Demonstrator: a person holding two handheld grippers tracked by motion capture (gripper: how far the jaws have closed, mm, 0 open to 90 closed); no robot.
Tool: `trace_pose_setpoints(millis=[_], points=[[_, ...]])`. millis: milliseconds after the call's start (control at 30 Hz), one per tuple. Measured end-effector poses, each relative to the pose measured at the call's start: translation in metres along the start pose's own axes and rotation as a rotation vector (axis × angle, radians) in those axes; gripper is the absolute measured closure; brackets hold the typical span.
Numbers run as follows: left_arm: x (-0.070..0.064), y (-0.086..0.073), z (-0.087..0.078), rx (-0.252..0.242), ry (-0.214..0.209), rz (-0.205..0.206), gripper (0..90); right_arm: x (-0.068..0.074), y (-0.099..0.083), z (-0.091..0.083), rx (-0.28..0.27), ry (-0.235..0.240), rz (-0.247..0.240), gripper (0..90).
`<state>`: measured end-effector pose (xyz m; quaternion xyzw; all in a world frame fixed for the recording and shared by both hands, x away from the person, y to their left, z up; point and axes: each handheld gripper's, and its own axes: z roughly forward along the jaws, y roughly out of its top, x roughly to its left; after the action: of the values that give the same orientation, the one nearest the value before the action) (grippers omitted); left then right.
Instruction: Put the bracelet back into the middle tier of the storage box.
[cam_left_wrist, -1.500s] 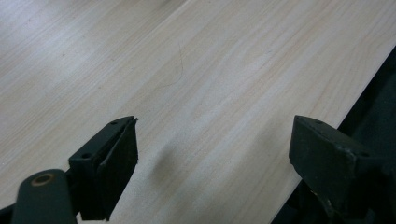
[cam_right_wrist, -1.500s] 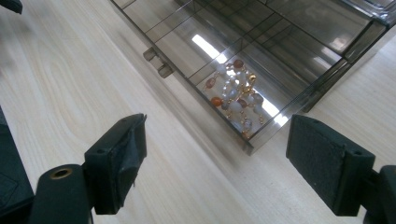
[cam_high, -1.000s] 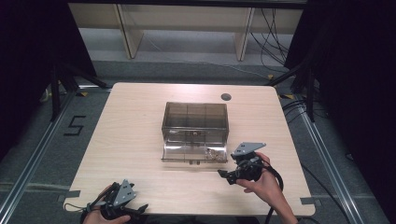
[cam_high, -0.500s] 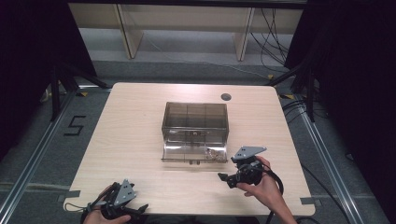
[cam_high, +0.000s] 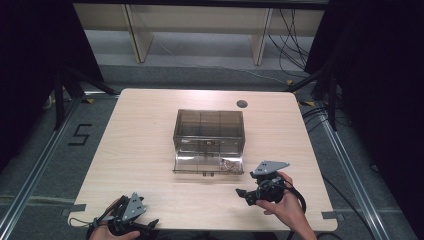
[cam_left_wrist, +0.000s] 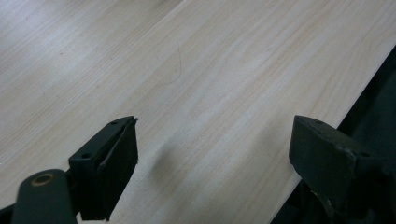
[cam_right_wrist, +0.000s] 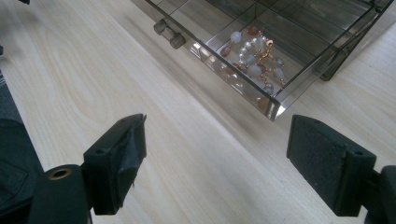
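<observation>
A smoky clear box (cam_high: 208, 124) stands at the middle of the wooden table (cam_high: 140, 150), its lower drawer (cam_high: 200, 165) pulled out toward me. A beaded piece of jewellery (cam_right_wrist: 254, 51) with white, pink and gold beads lies in the drawer's right end (cam_high: 229, 165). My right gripper (cam_high: 246, 194) is held just in front of the drawer's right corner, jaws wide open and nothing between them (cam_right_wrist: 219, 154). My left gripper (cam_high: 146, 225) rests at the table's front left edge, open over bare wood (cam_left_wrist: 215, 158).
A round cable hole (cam_high: 242, 104) sits near the table's far edge. Cables trail from both grippers. The table's front edge runs right beside the left gripper's jaw. Shelving legs (cam_high: 260, 40) stand beyond the table.
My right gripper has drawn back a little from the open drawer toward the front edge. The left gripper has stayed where it was.
</observation>
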<state>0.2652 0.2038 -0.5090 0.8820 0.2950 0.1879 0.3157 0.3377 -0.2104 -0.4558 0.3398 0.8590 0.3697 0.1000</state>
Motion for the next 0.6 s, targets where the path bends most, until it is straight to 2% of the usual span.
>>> trace_pose_setpoints(millis=[67,100,167,200,233,267,300,333,400,433,467,500,533,600], points=[[0.000,0.000,0.000,0.000,0.000,0.001,15.5,0.000,-0.001,-0.001,0.010,0.002,-0.003,20.8],[-0.001,-0.001,0.000,0.002,-0.004,-0.020,15.5,0.001,-0.004,-0.001,-0.004,-0.005,0.002,20.8],[0.000,0.000,0.000,0.006,-0.003,-0.012,15.5,0.001,-0.007,0.000,-0.017,-0.006,0.002,20.6],[-0.001,0.000,0.001,-0.001,-0.005,-0.017,15.5,-0.001,-0.007,0.000,-0.002,0.010,-0.016,20.5],[0.000,0.000,0.000,0.001,-0.001,0.001,15.5,0.000,-0.009,-0.001,0.003,0.001,0.005,20.4],[0.000,0.000,0.000,0.001,-0.001,0.001,15.4,0.000,-0.010,-0.001,0.003,0.005,0.003,20.3],[-0.001,-0.001,0.001,-0.002,-0.003,-0.020,15.5,0.000,-0.011,-0.001,0.002,0.003,0.015,20.1],[0.000,0.000,0.000,0.009,-0.004,-0.011,15.5,-0.001,-0.012,-0.002,0.003,0.002,0.009,19.8],[-0.001,0.000,0.000,0.003,-0.011,-0.018,15.5,-0.001,-0.016,-0.001,-0.015,-0.007,0.023,19.5],[-0.001,-0.001,0.000,0.003,-0.013,-0.018,15.5,-0.002,-0.017,-0.002,0.002,-0.002,0.027,19.5],[-0.001,-0.001,0.000,0.007,-0.003,-0.018,15.5,-0.002,-0.018,-0.003,0.000,-0.001,0.024,19.5],[0.000,0.000,-0.001,0.005,0.004,0.000,15.5,-0.003,-0.019,-0.003,-0.004,0.002,0.020,19.5],[-0.001,0.000,0.000,0.002,-0.009,-0.015,15.5,-0.003,-0.021,-0.003,-0.011,-0.002,0.030,19.5],[-0.001,0.000,0.000,0.007,-0.010,-0.016,15.5,-0.004,-0.024,-0.004,-0.018,-0.021,0.034,19.5]])
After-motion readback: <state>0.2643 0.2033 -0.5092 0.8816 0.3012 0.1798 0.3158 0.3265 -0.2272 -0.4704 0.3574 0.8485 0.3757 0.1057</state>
